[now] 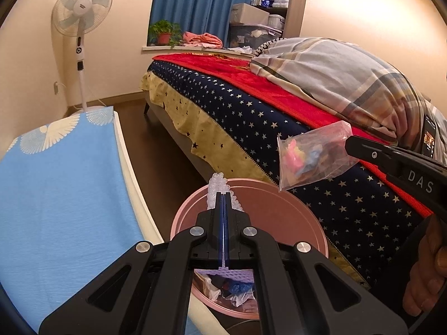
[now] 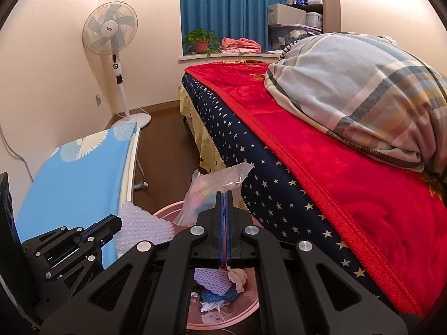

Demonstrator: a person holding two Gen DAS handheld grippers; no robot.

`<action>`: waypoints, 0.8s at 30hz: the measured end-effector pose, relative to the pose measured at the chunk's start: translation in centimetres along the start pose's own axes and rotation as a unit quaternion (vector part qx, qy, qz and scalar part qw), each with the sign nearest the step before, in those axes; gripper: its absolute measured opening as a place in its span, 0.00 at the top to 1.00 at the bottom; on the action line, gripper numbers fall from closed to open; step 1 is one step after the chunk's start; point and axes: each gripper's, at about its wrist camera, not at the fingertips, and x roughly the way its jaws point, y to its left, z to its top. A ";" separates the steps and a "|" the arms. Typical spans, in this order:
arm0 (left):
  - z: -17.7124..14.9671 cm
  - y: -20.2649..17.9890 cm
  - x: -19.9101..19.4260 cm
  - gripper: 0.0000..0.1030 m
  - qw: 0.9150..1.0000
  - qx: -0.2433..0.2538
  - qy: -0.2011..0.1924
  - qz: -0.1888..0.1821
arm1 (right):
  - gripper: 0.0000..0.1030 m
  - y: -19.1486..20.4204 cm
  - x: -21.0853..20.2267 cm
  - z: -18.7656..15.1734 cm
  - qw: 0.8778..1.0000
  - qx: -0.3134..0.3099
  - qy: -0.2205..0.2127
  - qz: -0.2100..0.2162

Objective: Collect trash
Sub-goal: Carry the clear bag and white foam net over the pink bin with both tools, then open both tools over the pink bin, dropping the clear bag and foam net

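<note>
Down near the floor, between the bed and a blue-covered surface, sits the pink bin, and both tools are right over it. Crumpled white paper, something blue and a piece of lilac foam netting lie inside the bin, visible through the tool frames.

Left tool first: its jaws are pressed together on a sheet of lilac foam netting, which pokes up past the fingertips above the bin's far rim. From the right wrist view that same foam netting bulges out beside the left tool, just left of the bin.

Right tool now: jaws clamped on a clear plastic bag with pink, yellow and blue bits inside. Seen from the left wrist, the plastic bag hangs from the right tool above the bin's right rim, in front of the bed's side. A hand grips that tool's handle at the right edge.

Left of the bin, the blue cloth with a white bird print covers a white-edged counter. To the right, the bed carries a navy star-print cover, a red blanket and a plaid bundle of bedding.

Far back, a white standing fan is by the wall, a potted plant and pink cloth sit on the sill below blue curtains, with shelves far right.
</note>
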 end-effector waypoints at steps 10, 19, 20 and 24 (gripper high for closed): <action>-0.2 0.1 -0.3 0.63 1.000 0.003 -0.002 0.013 | 0.54 -0.3 -0.1 -0.1 1.000 0.007 0.001 -0.020; -0.4 1.0 -2.0 0.52 0.999 0.001 -0.010 0.033 | 0.45 0.1 -1.9 -0.5 1.000 -0.001 -0.022 0.003; -0.4 1.1 -2.3 0.50 0.999 0.000 -0.011 0.037 | 0.44 0.3 -2.1 -0.6 1.000 -0.003 -0.024 0.005; -0.8 1.7 -3.6 0.45 0.999 -0.004 -0.017 0.050 | 0.37 1.1 -3.3 -1.0 0.999 -0.013 -0.036 0.024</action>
